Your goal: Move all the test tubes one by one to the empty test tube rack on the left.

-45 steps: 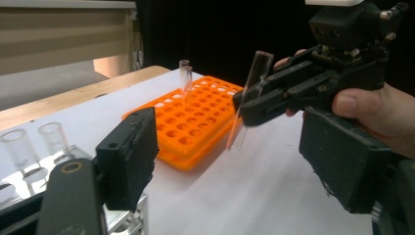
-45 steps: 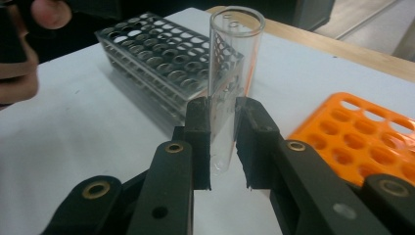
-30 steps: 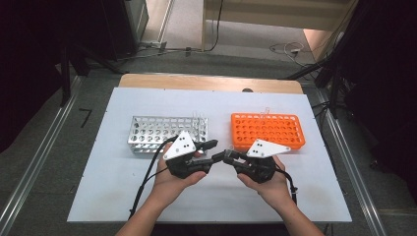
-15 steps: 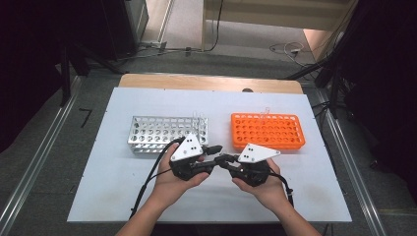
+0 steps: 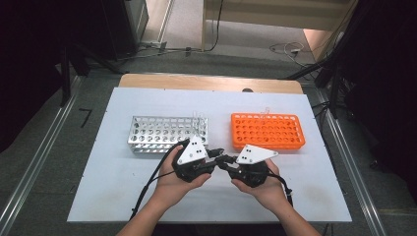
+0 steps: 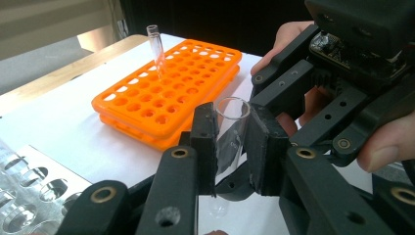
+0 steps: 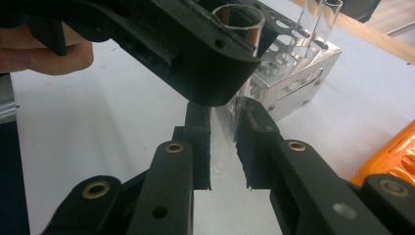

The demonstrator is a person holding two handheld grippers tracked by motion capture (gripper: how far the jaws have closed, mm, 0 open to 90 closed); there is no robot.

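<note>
White table [image 5: 123,196], wood edge, grey floor, both grippers [image 5: 219,160] seemingly clamping 1 test tube [image 6: 230,132].

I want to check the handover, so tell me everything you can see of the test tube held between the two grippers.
The test tube is clear, glass-like, open-mouthed with a rounded bottom, and looks empty. It stands roughly upright above the white table, between the silver rack and the orange rack. The left gripper, whose fingers have just been closing, clamps it near the rim; the right gripper clamps it lower down.
</note>
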